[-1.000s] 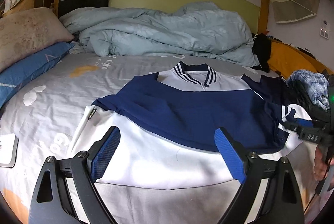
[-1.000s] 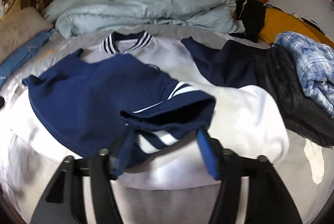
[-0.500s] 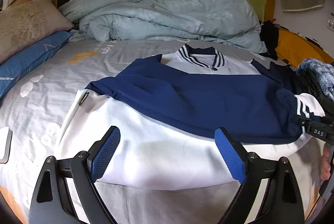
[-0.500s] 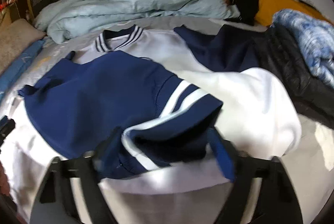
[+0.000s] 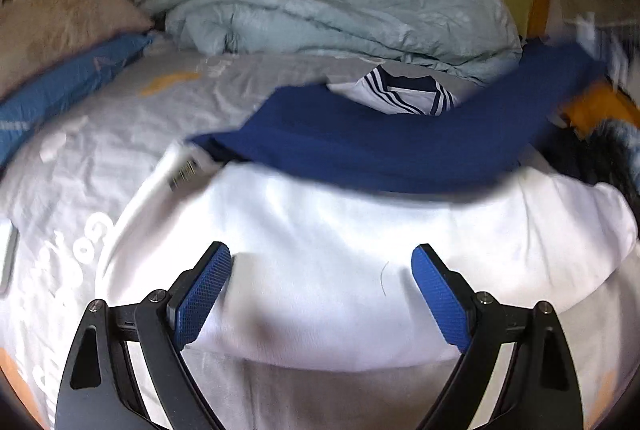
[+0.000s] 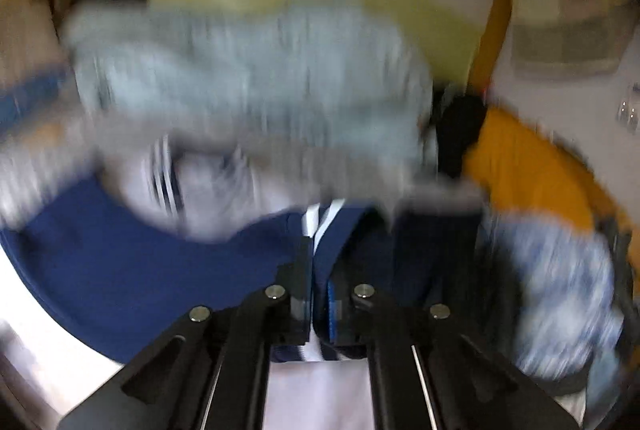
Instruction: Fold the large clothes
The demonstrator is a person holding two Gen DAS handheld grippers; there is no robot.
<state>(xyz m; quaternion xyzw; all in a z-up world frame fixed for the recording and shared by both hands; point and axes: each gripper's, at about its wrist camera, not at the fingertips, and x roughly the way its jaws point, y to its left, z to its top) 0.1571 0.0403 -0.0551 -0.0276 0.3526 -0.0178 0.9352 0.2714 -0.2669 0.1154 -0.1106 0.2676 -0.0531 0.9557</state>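
Jaws of the right gripper (image 6: 320, 270) had just closed, clamped on the navy sleeve (image 6: 332, 226) of the jacket (image 5: 360, 254) on the bed (image 5: 120, 133); left gripper (image 5: 320, 282) stood wide apart above its white hem; sleeve-folding step; next, lay the sleeve flat across.

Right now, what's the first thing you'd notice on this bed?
The navy sleeve stretching up across the white and navy jacket in the middle of the bed, its striped cuff pinched in the shut right hand-held gripper. Behind lies a crumpled pale blue duvet; the open left hand-held gripper hovers over the white hem.
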